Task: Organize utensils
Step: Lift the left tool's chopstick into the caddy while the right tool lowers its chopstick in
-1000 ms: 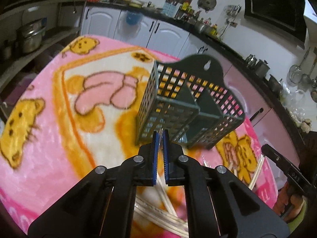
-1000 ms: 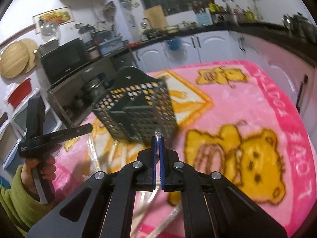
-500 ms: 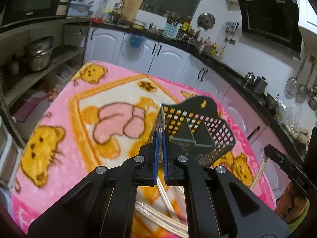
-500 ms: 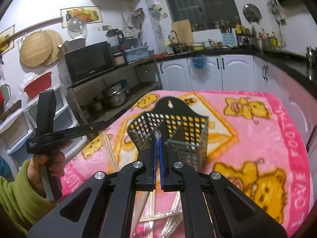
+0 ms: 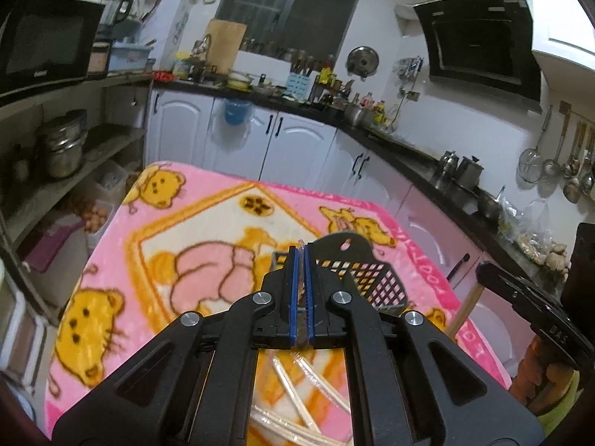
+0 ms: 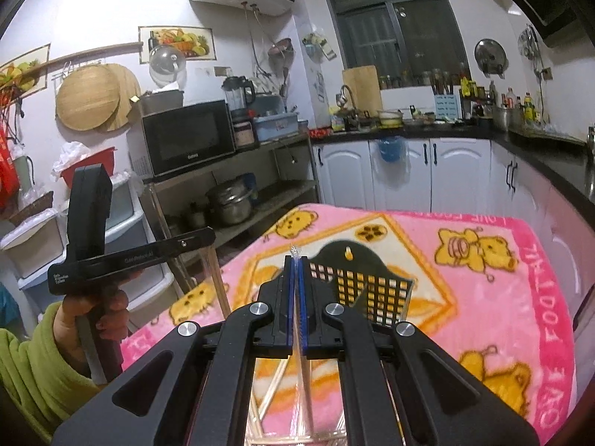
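Note:
A dark perforated utensil basket [image 5: 372, 278] with a hanging tab stands on the pink cartoon blanket [image 5: 208, 230]; it also shows in the right wrist view [image 6: 372, 286]. My left gripper [image 5: 302, 256] is shut on a wrapped pair of chopsticks [image 5: 302, 297], its clear wrapper tip poking out between the pads. My right gripper [image 6: 295, 260] is shut on another wrapped pair of chopsticks [image 6: 305, 379]. Both are raised in front of the basket. Several wrapped chopsticks [image 5: 297, 390] lie on the blanket below.
The other hand-held gripper shows at the left of the right wrist view [image 6: 111, 256] and at the right edge of the left wrist view [image 5: 539, 319]. White cabinets [image 5: 282, 148], a metal shelf with pots [image 6: 230, 200] and a microwave [image 6: 186, 137] surround the table.
Both grippers rose and tilted up, each holding its wrapped chopsticks. The basket dropped lower in both views and the kitchen walls came into sight.

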A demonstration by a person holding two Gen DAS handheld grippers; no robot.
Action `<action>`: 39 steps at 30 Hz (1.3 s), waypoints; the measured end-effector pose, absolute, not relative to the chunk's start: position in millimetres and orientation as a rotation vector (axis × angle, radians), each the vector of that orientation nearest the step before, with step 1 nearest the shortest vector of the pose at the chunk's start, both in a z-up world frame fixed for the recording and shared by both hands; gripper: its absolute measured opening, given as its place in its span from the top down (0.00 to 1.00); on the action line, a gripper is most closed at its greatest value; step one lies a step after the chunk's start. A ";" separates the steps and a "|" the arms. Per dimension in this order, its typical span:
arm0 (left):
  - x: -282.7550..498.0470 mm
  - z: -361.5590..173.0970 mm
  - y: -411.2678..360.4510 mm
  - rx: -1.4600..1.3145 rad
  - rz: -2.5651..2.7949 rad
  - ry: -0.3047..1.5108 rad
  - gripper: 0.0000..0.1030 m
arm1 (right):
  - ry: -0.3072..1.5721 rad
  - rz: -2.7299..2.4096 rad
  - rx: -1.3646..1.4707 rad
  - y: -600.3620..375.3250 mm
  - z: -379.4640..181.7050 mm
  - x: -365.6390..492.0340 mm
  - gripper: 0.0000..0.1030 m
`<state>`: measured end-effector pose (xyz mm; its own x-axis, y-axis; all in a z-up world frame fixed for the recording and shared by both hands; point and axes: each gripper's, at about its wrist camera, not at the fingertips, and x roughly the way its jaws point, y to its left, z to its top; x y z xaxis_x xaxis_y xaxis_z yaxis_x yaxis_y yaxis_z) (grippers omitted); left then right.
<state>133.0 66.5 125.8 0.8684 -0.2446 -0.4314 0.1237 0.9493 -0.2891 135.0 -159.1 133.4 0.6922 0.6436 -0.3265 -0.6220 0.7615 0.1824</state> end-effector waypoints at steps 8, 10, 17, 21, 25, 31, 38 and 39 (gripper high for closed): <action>132.5 160.5 59.3 -0.249 -0.246 0.405 0.99 | 0.317 0.715 0.066 -157.0 159.5 137.8 0.98; 133.1 170.2 57.0 -0.244 -0.253 0.382 0.99 | 0.295 0.715 0.070 -157.1 167.2 139.3 0.98; 138.5 198.5 41.8 -0.226 -0.285 0.313 0.99 | 0.220 0.701 0.088 -159.2 193.7 148.8 0.98; 144.5 208.1 33.6 -0.214 -0.289 0.285 0.99 | 0.195 0.682 0.096 -161.7 204.0 159.8 0.98; 154.7 215.6 30.6 -0.217 -0.288 0.272 0.99 | 0.180 0.652 0.107 -165.1 210.4 172.7 0.98; 169.7 218.9 24.6 -0.220 -0.266 0.249 0.99 | 0.177 0.597 0.093 -168.8 209.0 191.5 0.98; 182.4 208.7 21.2 -0.197 -0.231 0.241 0.99 | 0.225 0.549 0.100 -169.1 187.7 213.4 0.98; 183.7 205.9 22.1 -0.198 -0.228 0.244 0.99 | 0.234 0.539 0.102 -169.3 182.4 216.1 0.98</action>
